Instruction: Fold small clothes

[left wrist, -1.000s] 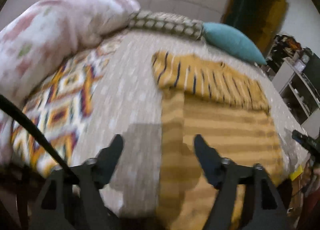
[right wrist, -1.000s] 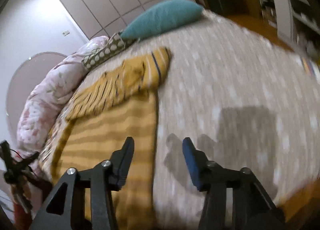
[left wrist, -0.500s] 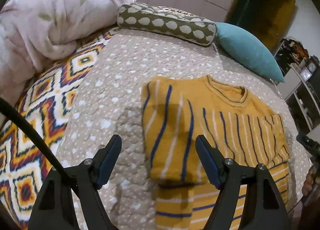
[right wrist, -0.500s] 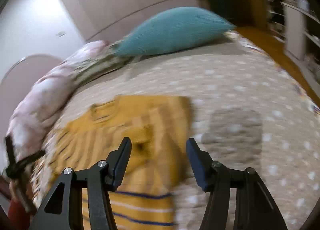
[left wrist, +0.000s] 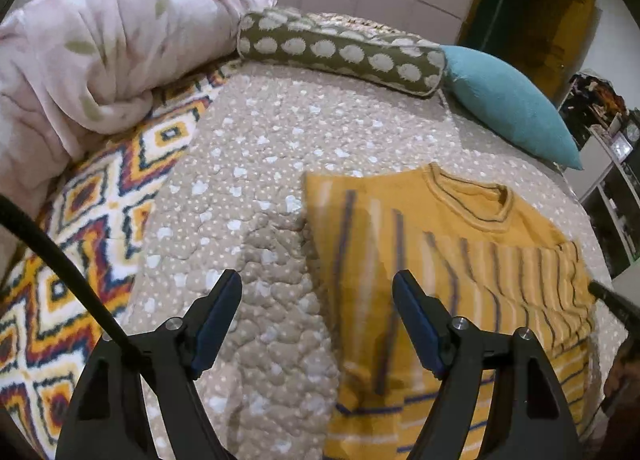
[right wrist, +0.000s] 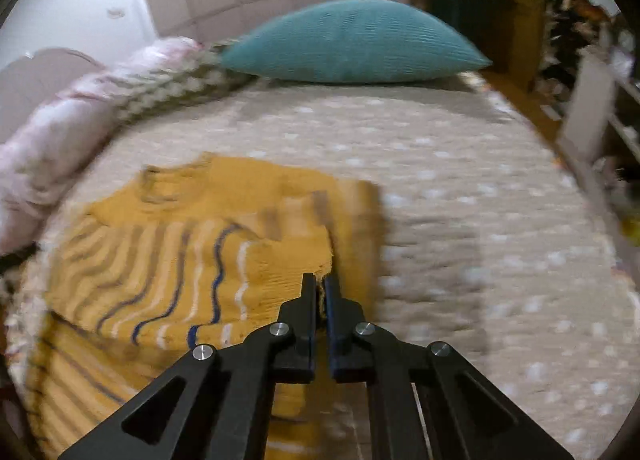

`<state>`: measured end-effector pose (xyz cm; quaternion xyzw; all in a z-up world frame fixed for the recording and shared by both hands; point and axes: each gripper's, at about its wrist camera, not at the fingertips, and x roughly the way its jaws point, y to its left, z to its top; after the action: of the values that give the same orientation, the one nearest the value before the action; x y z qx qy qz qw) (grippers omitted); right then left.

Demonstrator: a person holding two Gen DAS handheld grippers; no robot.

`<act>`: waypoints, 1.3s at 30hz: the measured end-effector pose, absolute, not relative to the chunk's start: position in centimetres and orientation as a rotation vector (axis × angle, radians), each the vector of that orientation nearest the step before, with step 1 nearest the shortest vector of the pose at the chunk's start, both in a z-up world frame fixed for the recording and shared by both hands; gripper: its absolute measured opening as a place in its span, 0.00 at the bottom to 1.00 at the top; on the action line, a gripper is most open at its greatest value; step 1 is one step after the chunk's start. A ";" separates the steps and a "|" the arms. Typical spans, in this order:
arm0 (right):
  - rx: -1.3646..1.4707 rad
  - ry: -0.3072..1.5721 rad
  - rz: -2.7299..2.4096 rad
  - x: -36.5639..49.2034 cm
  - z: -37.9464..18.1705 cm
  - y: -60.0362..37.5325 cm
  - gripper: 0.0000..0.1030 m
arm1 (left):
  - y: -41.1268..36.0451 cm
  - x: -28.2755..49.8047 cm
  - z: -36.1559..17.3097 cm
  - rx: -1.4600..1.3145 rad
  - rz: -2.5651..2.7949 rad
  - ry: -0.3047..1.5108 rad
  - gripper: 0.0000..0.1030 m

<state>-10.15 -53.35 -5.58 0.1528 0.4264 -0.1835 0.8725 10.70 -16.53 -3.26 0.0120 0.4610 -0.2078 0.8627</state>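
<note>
Both sleeves of the yellow striped sweater [left wrist: 452,260] lie folded inward on the quilted bedspread [left wrist: 256,163]; the lengthwise fold remains. The right gripper [right wrist: 319,288] pinches a near sleeve edge, while the left gripper [left wrist: 318,308] is spread, empty.

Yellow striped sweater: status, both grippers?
Right gripper shut on yellow striped knit sweater, pinching its folded edge. Left gripper open, empty, over sweater's near edge. Nothing in the way.

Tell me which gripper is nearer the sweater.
Right. The right gripper is shut on the sweater at its edge; the left gripper hangs open above its other side.
</note>
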 end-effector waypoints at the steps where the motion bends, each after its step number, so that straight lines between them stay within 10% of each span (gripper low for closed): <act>1: 0.330 0.902 -0.375 -10.2 -5.9 -53.7 0.06 | -16.7 11.1 -3.7 0.002 -0.452 0.984 0.74; 4: 0.435 0.844 -0.285 -11.6 -5.6 -55.0 0.13 | -17.4 12.0 -4.7 -0.037 -0.509 1.016 0.75; 7: 0.525 0.760 -0.304 -13.3 -5.3 -57.3 0.65 | -18.6 12.7 -5.5 -0.018 -0.538 1.023 0.81; 8: 0.539 0.752 -0.313 -13.2 -5.6 -57.9 0.67 | -19.1 13.1 -5.9 -0.005 -0.546 1.025 0.82; 16: 0.703 0.800 -0.127 -7.8 -10.0 -59.8 0.67 | -22.0 15.6 -9.2 -0.099 -0.602 1.144 0.78; 18: 0.656 0.810 -0.144 -6.0 -10.2 -58.9 0.57 | -22.8 15.3 -9.1 -0.032 -0.572 1.140 0.29; 19: 0.644 0.825 -0.147 -5.2 -10.3 -58.6 0.20 | -22.9 15.2 -8.9 -0.032 -0.587 1.143 0.24; 20: 0.660 0.840 -0.129 -4.7 -10.4 -58.5 0.15 | -22.8 15.2 -8.6 -0.045 -0.596 1.143 0.18; 32: 0.598 0.712 -0.168 -2.2 -3.6 -60.9 0.13 | -25.9 18.2 -2.9 -0.067 -0.623 1.035 0.16; 39: 0.594 0.875 -0.304 -0.4 -9.7 -63.0 0.30 | -26.2 21.2 -7.8 0.062 -0.443 1.137 0.39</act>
<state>-0.43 -63.04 -9.67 0.2822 0.4158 -0.1443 0.8524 21.23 -26.23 -7.78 0.0291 0.5337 -0.2078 0.8193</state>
